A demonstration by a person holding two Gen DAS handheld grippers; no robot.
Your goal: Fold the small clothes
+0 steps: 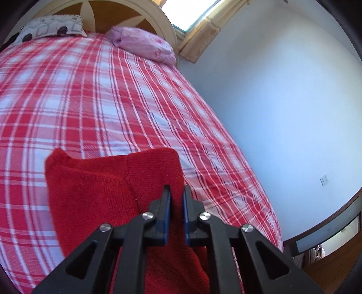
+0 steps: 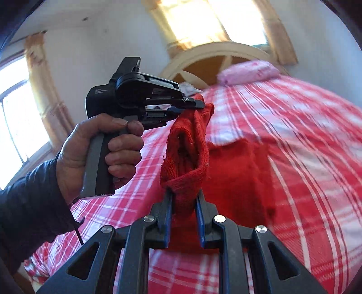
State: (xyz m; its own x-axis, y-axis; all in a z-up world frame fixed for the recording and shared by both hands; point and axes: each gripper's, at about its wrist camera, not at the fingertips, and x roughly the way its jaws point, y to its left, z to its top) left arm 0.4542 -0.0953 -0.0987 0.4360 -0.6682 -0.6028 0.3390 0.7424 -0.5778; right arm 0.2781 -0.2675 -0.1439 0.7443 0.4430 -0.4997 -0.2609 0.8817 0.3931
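Red knit cloth [image 1: 117, 199] is spreading out ahead of and beneath the left gripper [image 1: 176, 192] in the left wrist view, lying on the red-and-white plaid bedspread [image 1: 90, 101]. Its blue-padded fingers [image 1: 167, 210] are standing nearly together with red fabric filling the narrow gap, clamping a fold of the garment. Far beyond the fingertips a pink pillow [image 1: 144, 45] and a patterned pillow [image 1: 52, 28] are lying against the headboard [image 1: 126, 13].

In the right wrist view, the right gripper [image 2: 184, 192] is pinching a raised edge of the red knit cloth [image 2: 187, 147] between its fingers [image 2: 200, 217]. Above and to the left of those fingertips the left gripper [image 2: 201, 105] is biting the upper end of the same raised strip, with a hand [image 2: 99, 149] wrapping its grey handle. The strip is hanging between both grippers, while the remaining garment is resting on the bedspread to the right of the fingers.
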